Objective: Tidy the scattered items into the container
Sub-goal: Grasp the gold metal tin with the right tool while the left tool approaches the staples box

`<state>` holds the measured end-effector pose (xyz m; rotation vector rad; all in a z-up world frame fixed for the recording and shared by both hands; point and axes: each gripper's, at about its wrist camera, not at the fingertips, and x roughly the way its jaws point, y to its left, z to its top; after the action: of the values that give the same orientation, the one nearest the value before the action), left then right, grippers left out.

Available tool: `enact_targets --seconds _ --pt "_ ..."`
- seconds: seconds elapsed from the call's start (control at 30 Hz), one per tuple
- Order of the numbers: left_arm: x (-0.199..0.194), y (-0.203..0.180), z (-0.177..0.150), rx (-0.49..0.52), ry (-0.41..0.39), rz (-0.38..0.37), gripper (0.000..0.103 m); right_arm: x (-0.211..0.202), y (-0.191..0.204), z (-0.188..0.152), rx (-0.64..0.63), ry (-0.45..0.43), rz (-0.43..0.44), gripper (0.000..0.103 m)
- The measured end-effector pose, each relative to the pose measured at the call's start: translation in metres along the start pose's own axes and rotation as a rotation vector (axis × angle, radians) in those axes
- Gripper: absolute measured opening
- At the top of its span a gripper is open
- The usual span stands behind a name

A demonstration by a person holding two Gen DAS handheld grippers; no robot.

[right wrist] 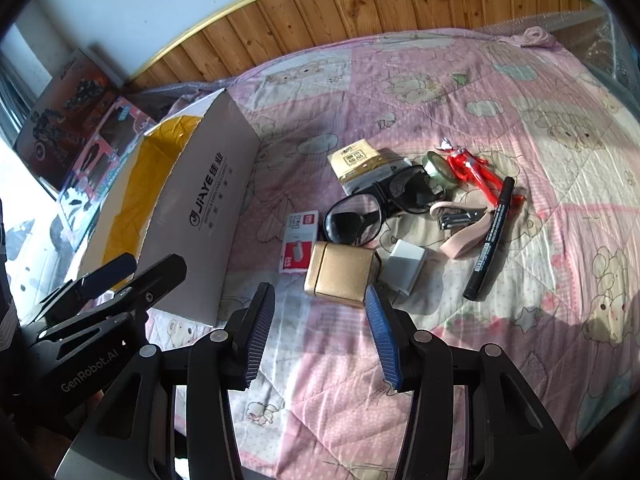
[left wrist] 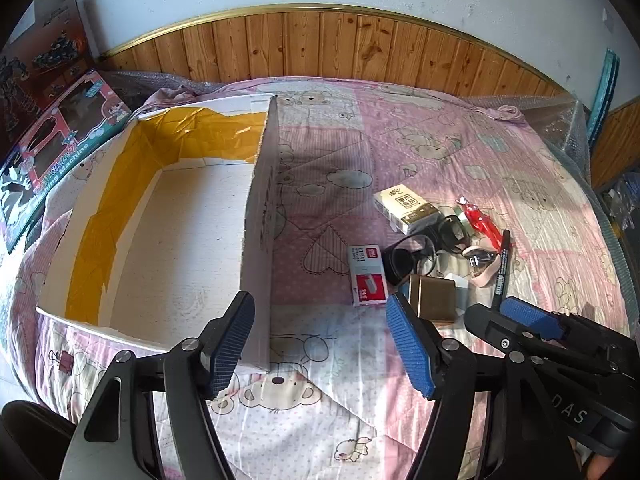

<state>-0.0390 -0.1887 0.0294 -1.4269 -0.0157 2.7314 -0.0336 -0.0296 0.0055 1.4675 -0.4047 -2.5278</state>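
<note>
I hold both tongs over a bed with a pink quilted cartoon-bear bedspread (right wrist: 460, 92). The landmark is the one white cardboard box with yellow tape lining its inner walls (left wrist: 188, 216); it lies open and holds nothing I can see, and every item sits in a pile to its right.

My left tongs (left wrist: 320, 344) stand apart and empty, straddling the box's near right wall. My right tongs (right wrist: 320, 336) also stand apart and empty, just short of the pile.

The step in hand, as I judge it, is the first pick. I should bring the right tongs down square over the one gold flat square case (right wrist: 342, 276), nearest me and clear on its near side, close on its two opposite edges, and lift straight so nothing beside it drags.

Counted, right of the box: one pair of black-framed glasses (right wrist: 354, 222), one yellow-and-white paper packet (right wrist: 360, 164), one red-and-white staple box (right wrist: 298, 246), one pink stapler (right wrist: 460, 228), one black marker pen (right wrist: 490, 240), one red plastic figure (right wrist: 474, 170), one white charger block (right wrist: 404, 266), one roll of greenish tape (right wrist: 438, 164). A black cord tangle by the glasses is unclear.
</note>
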Motion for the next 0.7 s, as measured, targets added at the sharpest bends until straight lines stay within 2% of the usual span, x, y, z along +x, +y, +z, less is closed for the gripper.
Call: enact_targets --seconds 0.27,0.33,0.37,0.4,0.43,0.53,0.63,0.67,0.7 --pt "0.035 0.024 0.001 -0.018 0.048 0.072 0.075 0.012 -0.004 -0.004 0.019 0.039 -0.01 0.051" --pt "0.045 0.03 -0.003 -0.028 0.068 0.08 0.057 0.013 -0.006 -0.003 0.025 0.045 -0.012 0.051" --pt "0.045 0.033 -0.005 -0.025 0.06 0.095 0.026 0.013 -0.007 -0.003 0.027 0.045 -0.013 0.051" --pt "0.043 0.037 -0.006 -0.031 0.057 0.085 0.016 0.013 -0.007 -0.003 0.03 0.044 -0.013 0.051" --pt "0.04 0.041 -0.006 -0.045 0.059 0.062 0.013 0.013 -0.008 -0.002 0.032 0.042 -0.012 0.051" --pt "0.028 0.045 -0.01 -0.055 0.067 0.04 0.011 0.017 -0.007 -0.001 0.033 0.04 -0.013 0.051" --pt "0.022 0.044 -0.014 -0.051 0.053 0.063 0.014 0.025 -0.003 0.001 0.028 0.048 -0.021 0.051" --pt "0.021 0.044 -0.014 -0.058 0.047 0.07 0.023 0.029 -0.002 0.002 0.025 0.051 -0.026 0.051" --pt "0.018 0.044 -0.013 -0.067 0.036 0.077 0.038 0.033 0.0 0.003 0.02 0.053 -0.031 0.051"
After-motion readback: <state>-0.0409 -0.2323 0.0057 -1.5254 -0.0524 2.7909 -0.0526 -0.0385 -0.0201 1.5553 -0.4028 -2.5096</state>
